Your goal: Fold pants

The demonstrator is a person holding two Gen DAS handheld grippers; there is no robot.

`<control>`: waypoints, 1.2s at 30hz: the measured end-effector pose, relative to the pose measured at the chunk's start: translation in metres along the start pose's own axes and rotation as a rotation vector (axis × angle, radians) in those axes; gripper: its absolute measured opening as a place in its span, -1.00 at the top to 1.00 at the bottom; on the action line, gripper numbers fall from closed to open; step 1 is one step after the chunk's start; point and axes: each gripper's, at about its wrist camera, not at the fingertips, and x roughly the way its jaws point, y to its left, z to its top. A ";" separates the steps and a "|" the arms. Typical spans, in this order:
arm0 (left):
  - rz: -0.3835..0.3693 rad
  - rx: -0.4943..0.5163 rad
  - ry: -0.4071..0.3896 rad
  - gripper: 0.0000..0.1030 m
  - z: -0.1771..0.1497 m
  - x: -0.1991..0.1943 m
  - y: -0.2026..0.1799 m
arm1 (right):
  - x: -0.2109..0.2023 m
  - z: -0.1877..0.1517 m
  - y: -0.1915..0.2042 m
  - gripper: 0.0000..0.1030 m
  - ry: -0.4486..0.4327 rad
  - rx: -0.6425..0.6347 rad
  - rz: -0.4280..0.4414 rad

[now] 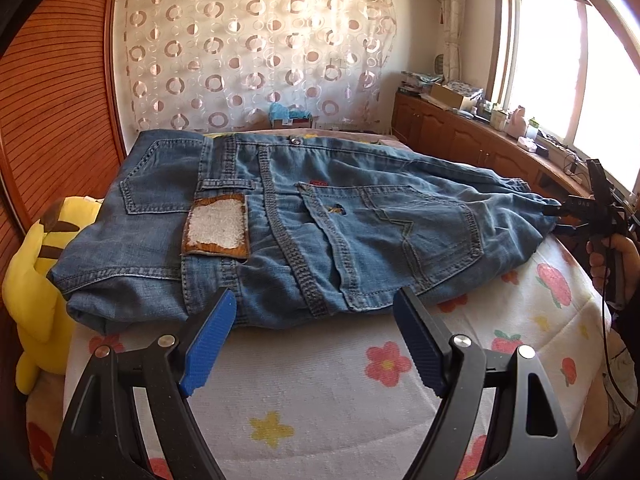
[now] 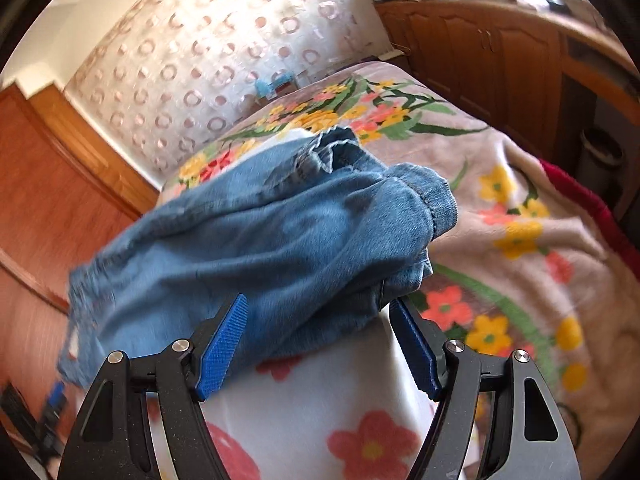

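Note:
Blue denim pants (image 1: 280, 216) lie folded on the bed, back pockets and a brown-edged white patch (image 1: 216, 228) facing up. My left gripper (image 1: 312, 320) is open and empty, its blue pads just short of the pants' near edge. My right gripper (image 2: 320, 332) is open, its pads on either side of the bunched end of the pants (image 2: 280, 240). In the left wrist view the right gripper (image 1: 556, 218) sits at the pants' right end, held by a hand.
The bed has a white flowered blanket (image 1: 320, 400) and a beige flowered blanket (image 2: 520, 220). A yellow plush toy (image 1: 36, 280) lies at the bed's left edge. Wooden cabinets (image 1: 460, 136) with clutter stand under the window. A wooden panel (image 1: 52, 120) is on the left.

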 end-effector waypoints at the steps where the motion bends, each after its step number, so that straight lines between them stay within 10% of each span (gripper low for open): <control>1: 0.003 -0.005 0.002 -0.58 0.000 0.001 0.002 | 0.002 0.002 -0.002 -0.46 -0.003 0.005 -0.001; 9: 0.035 -0.042 0.015 -0.58 -0.002 0.005 0.026 | 0.011 0.000 0.013 0.31 -0.064 -0.068 -0.129; 16: 0.057 -0.076 0.033 -0.58 -0.001 0.008 0.055 | 0.019 -0.011 0.026 0.39 -0.093 -0.147 -0.183; 24: 0.011 -0.079 0.076 0.20 0.000 0.022 0.061 | 0.019 -0.015 0.053 0.39 -0.094 -0.159 -0.198; 36: 0.065 -0.051 0.102 0.07 -0.003 0.034 0.061 | 0.015 -0.014 0.049 0.39 -0.096 -0.149 -0.182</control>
